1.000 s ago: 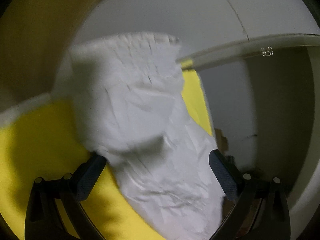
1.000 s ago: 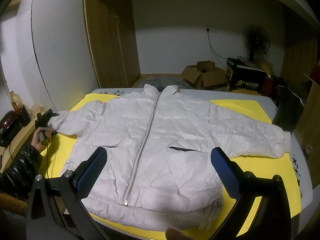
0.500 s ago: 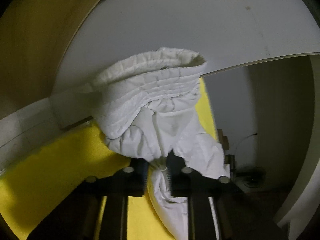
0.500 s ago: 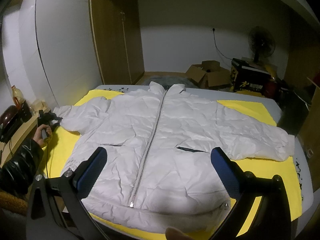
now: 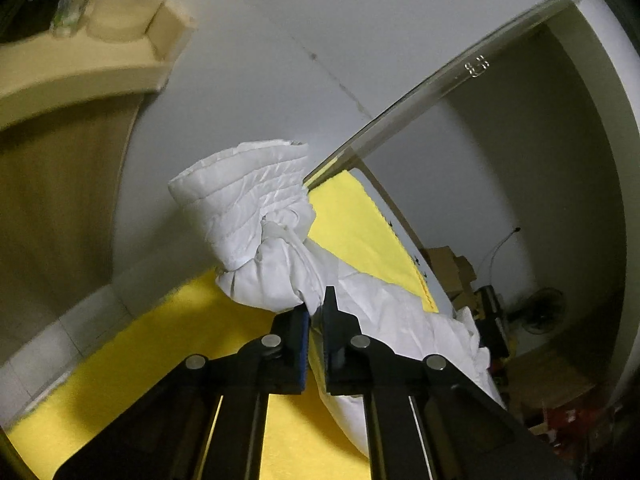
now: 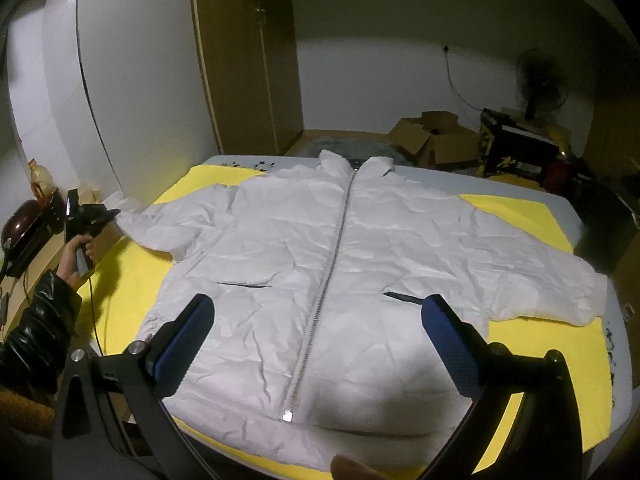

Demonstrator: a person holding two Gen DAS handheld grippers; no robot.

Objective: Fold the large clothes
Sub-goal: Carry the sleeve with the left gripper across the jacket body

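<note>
Plainly the folding has barely begun; the white puffer jacket lies front up and zipped on the yellow mat that covers the bed, body flat and the right sleeve stretched out to the side. The left tongs have just been closing and are clenched on the left sleeve near its cuff, the cuff raised off the mat; the right tongs hover released above the hem, grasping nothing. Both sleeves and the body remain to be folded.
</note>
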